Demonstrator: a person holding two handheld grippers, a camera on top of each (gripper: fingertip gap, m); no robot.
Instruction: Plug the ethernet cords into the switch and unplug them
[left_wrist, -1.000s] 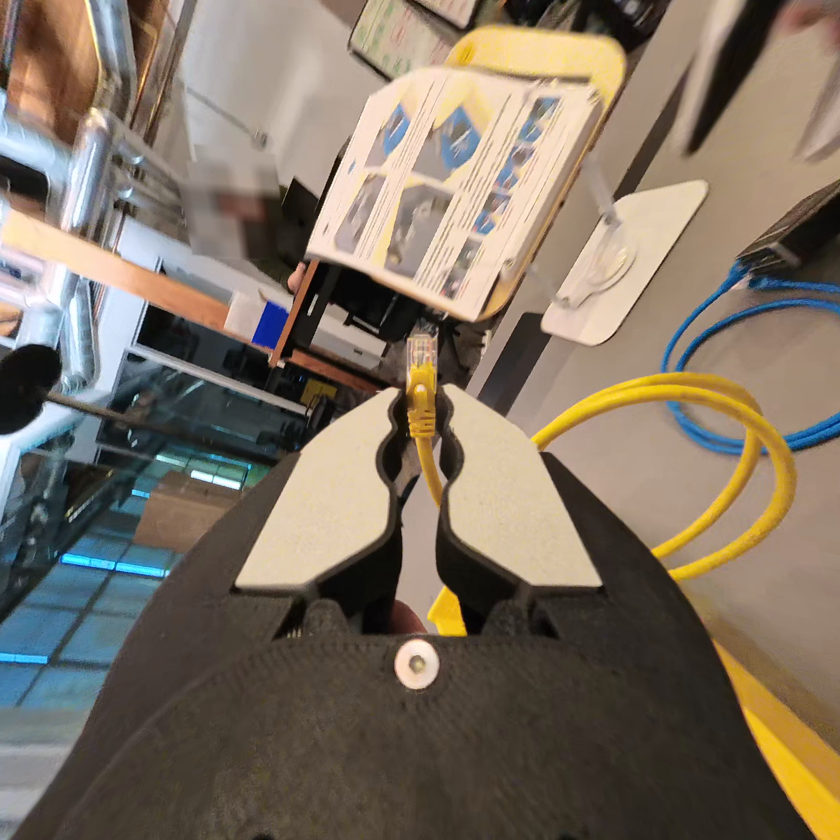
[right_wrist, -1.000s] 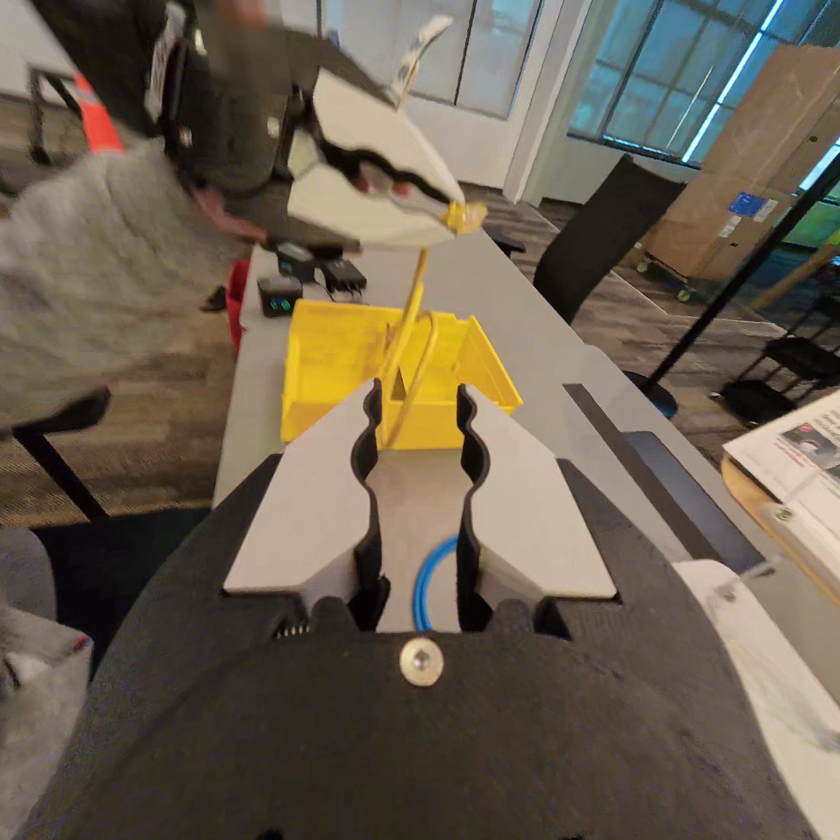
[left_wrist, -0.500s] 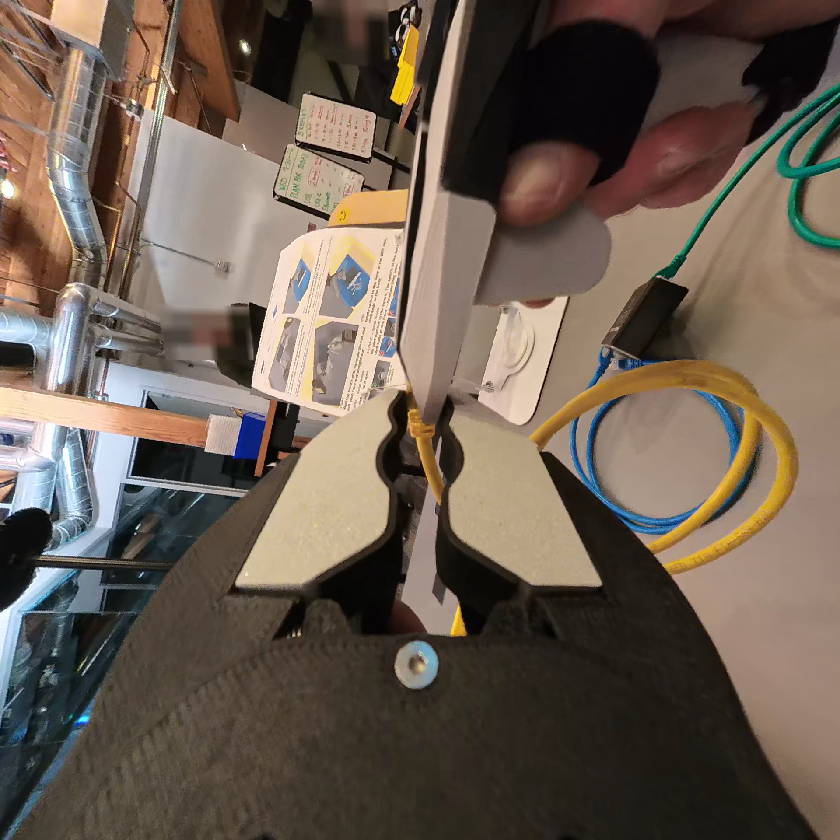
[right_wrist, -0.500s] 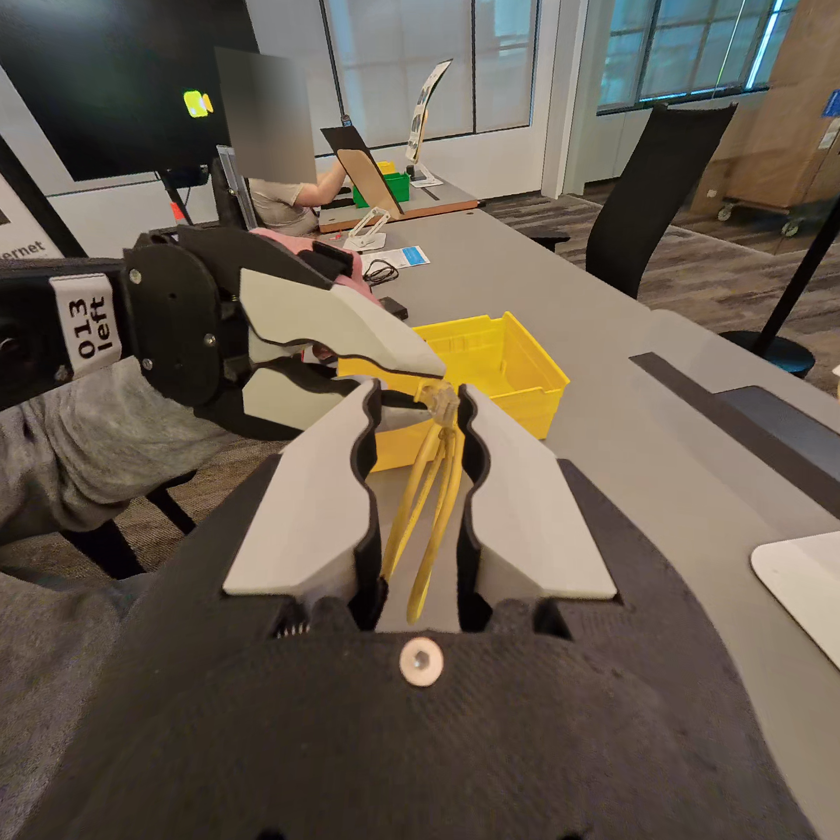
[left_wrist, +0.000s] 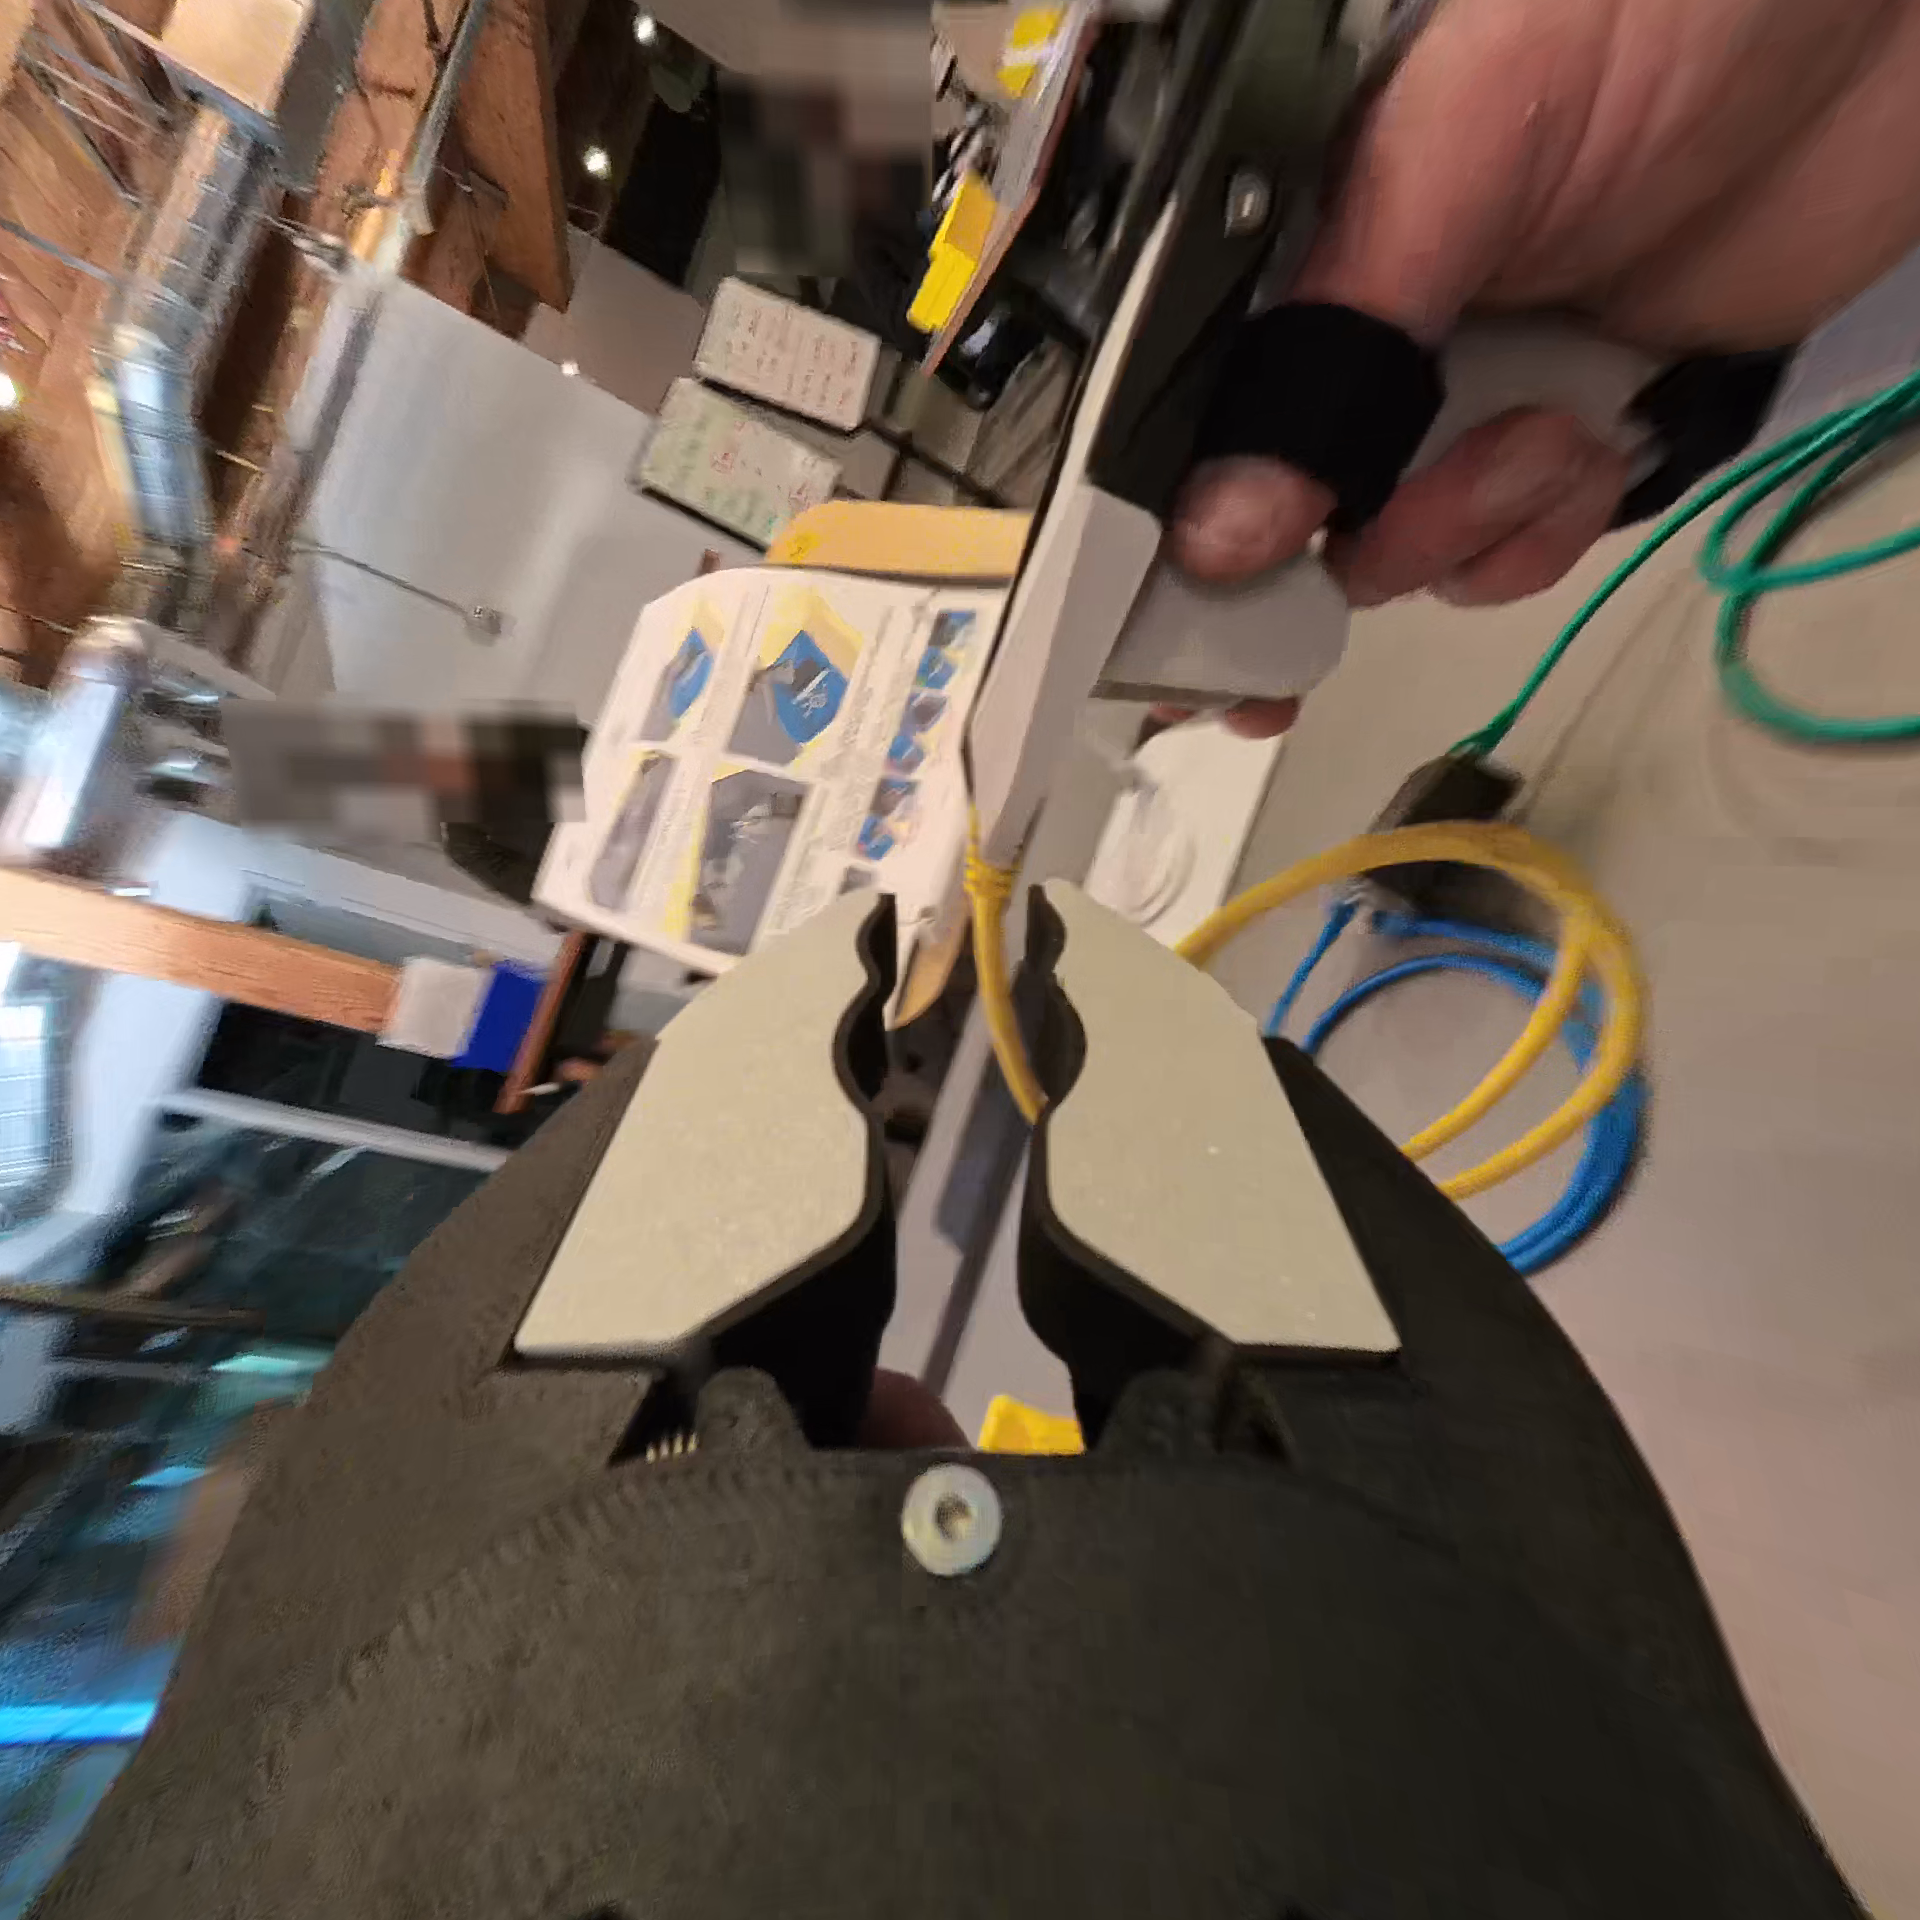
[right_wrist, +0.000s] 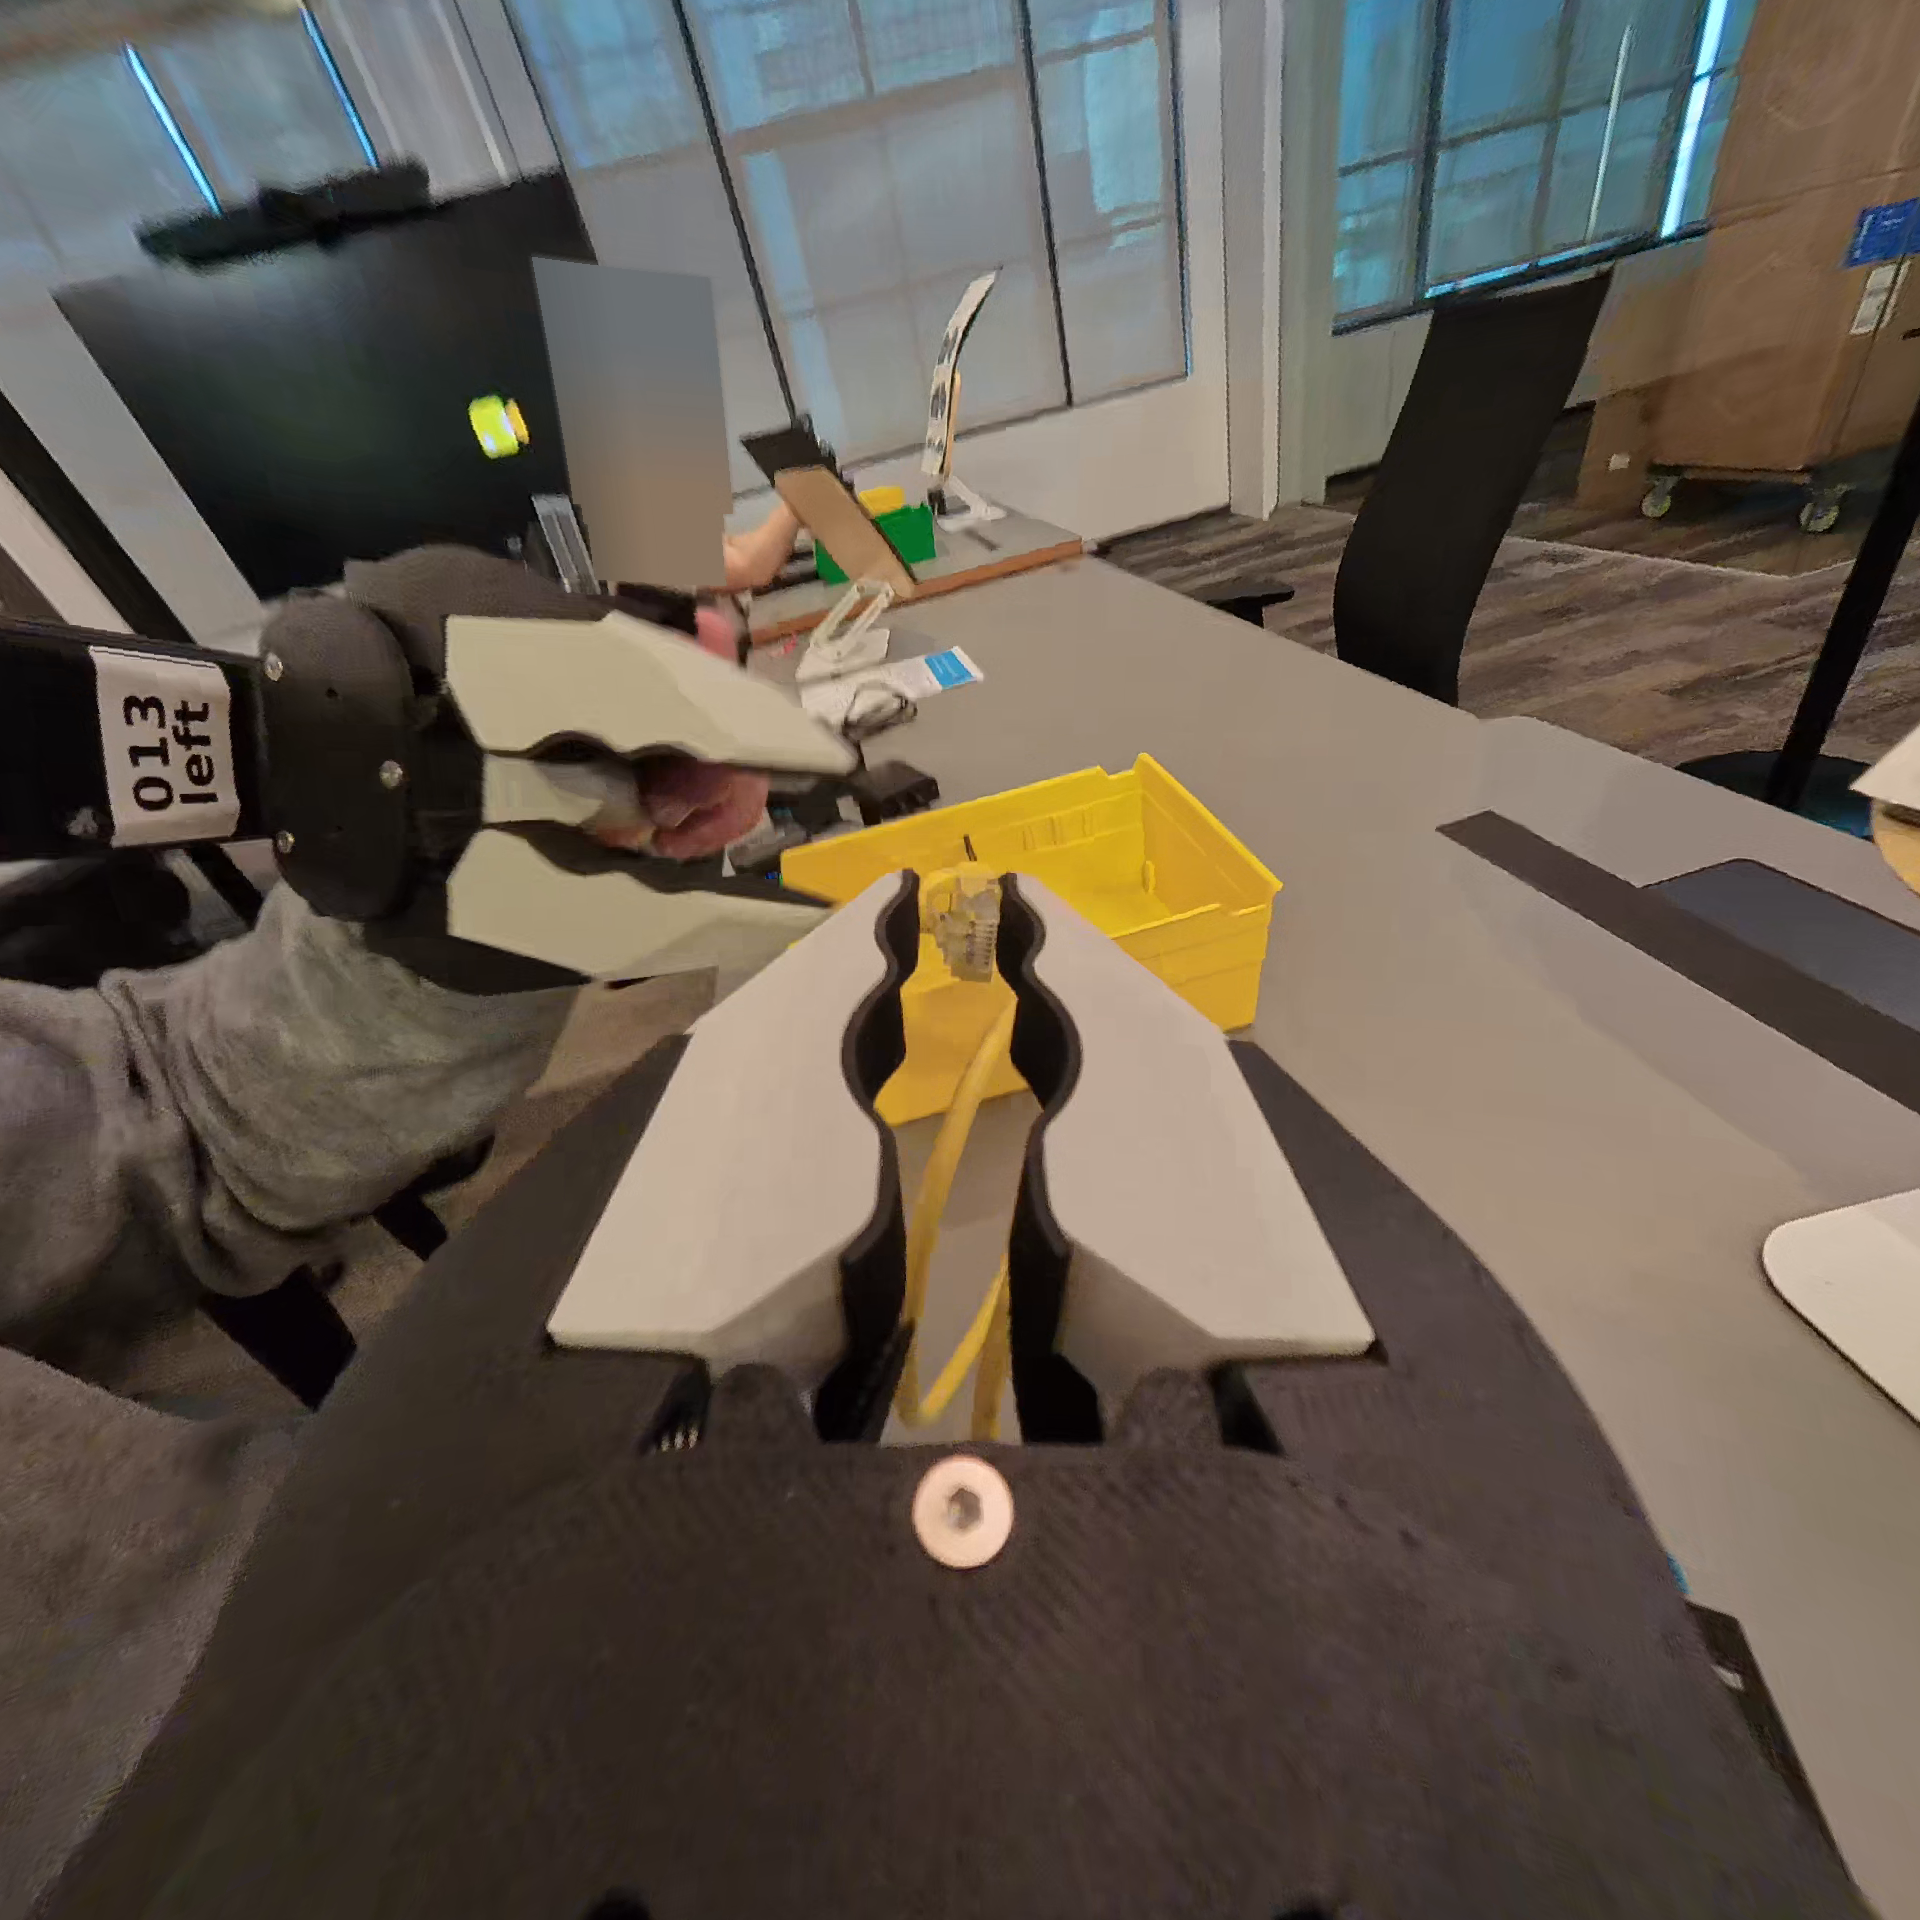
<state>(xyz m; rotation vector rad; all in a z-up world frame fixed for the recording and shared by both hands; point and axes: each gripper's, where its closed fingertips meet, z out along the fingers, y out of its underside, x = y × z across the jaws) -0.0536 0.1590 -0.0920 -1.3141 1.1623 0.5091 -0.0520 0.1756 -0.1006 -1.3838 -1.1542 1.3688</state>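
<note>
1. The right gripper (right_wrist: 961, 914) is clamped on the clear plug (right_wrist: 964, 925) of the yellow ethernet cord (left_wrist: 1507, 1049), plug tip pointing back toward its own camera.
2. The left gripper (left_wrist: 961, 925) stands released; the cord runs between its fingers without being pinched.
3. The rest of the cord lies looped on the grey table (left_wrist: 1714, 1403) over a blue cord (left_wrist: 1558, 1216), near the black switch (left_wrist: 1455, 800).
4. The cord looks light and limp, so its trailing loop will likely drag.
5. The plug seems rigid with a fragile latch tab; the moulded boot behind it is probably the safest hold.
</note>
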